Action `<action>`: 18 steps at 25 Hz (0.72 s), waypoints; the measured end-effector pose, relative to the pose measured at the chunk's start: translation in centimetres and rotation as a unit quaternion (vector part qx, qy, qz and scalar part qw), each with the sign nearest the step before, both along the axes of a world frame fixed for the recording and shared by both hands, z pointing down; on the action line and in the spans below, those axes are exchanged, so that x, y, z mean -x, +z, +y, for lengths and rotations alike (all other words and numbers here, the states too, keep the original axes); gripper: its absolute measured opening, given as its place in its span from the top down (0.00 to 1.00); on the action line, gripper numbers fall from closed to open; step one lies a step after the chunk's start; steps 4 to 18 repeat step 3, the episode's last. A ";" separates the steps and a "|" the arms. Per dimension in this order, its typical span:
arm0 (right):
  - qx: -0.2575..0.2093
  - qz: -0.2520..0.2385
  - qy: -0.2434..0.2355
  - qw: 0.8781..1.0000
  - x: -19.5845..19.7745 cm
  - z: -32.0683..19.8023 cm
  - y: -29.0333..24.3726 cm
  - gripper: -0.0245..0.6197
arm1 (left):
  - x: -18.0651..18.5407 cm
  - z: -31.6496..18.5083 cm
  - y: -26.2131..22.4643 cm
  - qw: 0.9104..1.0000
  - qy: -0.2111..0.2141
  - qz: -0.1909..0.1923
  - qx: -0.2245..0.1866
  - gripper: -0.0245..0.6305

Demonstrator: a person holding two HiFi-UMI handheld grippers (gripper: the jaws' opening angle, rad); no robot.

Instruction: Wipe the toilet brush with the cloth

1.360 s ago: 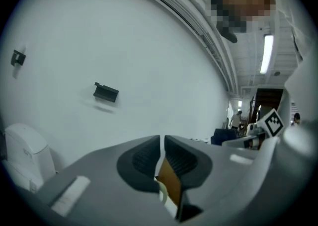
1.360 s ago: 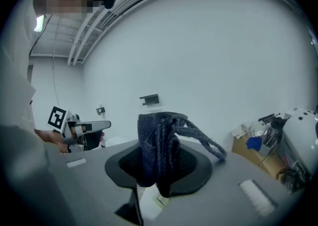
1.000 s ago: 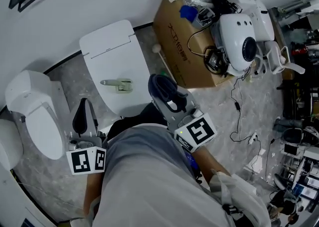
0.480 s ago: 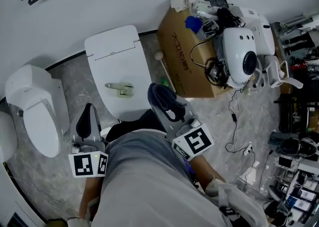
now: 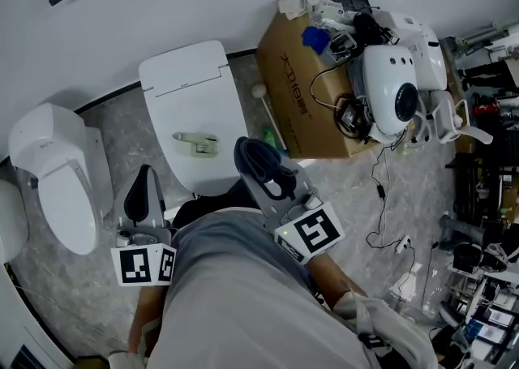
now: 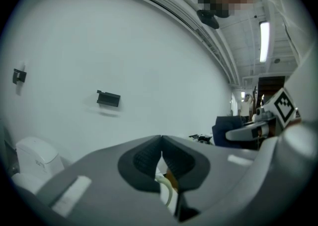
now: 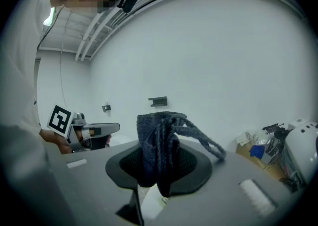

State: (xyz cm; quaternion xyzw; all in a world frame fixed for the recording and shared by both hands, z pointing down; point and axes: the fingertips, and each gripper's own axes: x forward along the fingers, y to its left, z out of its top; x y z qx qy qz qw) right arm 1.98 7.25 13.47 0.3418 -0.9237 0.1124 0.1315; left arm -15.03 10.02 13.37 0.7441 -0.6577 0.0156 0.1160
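While the right gripper point(image 7: 158, 169) clamps the dark knitted cloth point(image 7: 159, 130), seemingly ready for wiping, the left gripper point(image 6: 162, 145) is closed on nothing; the pale-green toilet brush point(image 5: 197, 142) lies on the closed toilet lid point(image 5: 174, 83).

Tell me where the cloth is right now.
The cloth is clamped in the right hand-held gripper, mid-frame in the head view, just right of the white toilet lid.
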 end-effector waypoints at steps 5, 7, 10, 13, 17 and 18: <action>0.005 0.001 0.003 1.000 0.0 0.1 0.3 0.81 | 0.0 0.1 0.1 1.000 0.001 0.002 0.000 0.96; 0.005 0.001 0.003 1.000 0.0 0.1 0.3 0.81 | 0.0 0.1 0.1 1.000 0.001 0.002 0.000 0.96; 0.005 0.001 0.003 1.000 0.0 0.1 0.3 0.81 | 0.0 0.1 0.1 1.000 0.001 0.002 0.000 0.96; 0.005 0.001 0.003 1.000 0.0 0.1 0.3 0.81 | 0.0 0.1 0.1 1.000 0.001 0.002 0.000 0.96; 0.005 0.001 0.003 1.000 0.0 0.1 0.3 0.81 | 0.0 0.1 0.1 1.000 0.001 0.002 0.000 0.96; 0.005 0.001 0.003 1.000 0.0 0.1 0.3 0.81 | 0.0 0.1 0.1 1.000 0.001 0.002 0.000 0.96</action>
